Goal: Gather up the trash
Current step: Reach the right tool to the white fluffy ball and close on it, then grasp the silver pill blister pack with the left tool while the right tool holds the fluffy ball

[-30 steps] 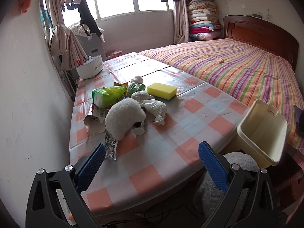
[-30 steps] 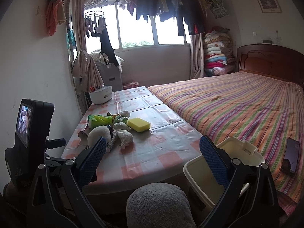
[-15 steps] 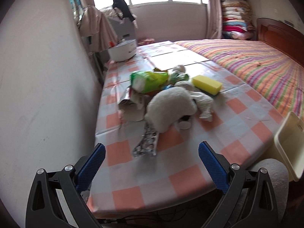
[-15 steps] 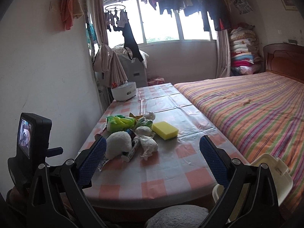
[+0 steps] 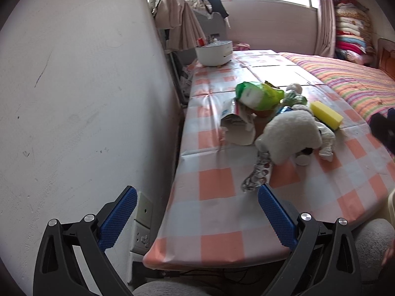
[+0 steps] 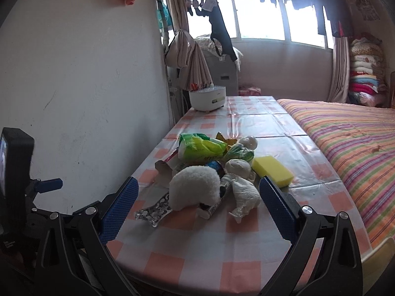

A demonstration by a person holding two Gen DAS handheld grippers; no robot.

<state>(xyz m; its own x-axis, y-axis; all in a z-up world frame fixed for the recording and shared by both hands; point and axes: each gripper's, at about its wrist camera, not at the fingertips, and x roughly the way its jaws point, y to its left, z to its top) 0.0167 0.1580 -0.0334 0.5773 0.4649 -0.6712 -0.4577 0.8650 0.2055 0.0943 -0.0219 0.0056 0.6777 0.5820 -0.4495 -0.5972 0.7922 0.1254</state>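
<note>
1. The left gripper (image 5: 196, 212) and the right gripper (image 6: 197, 208) are both hovering with jaws wide apart, holding nothing.
2. The trash pile (image 6: 212, 172) is sitting mid-table (image 6: 246, 241), beyond both grippers.
3. The tangled wrappers are risking a multi-item grab, likely dragging the sponge (image 6: 272, 170) along.

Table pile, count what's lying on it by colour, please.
Green: 2, the green packet and a smaller green wrapper
Yellow: 1, the sponge
White: 4, the fluffy pad, two crumpled tissues, the round appliance
Silver patterned: 1, the foil wrapper
Total: 8; items buried underneath can't be counted.
</note>
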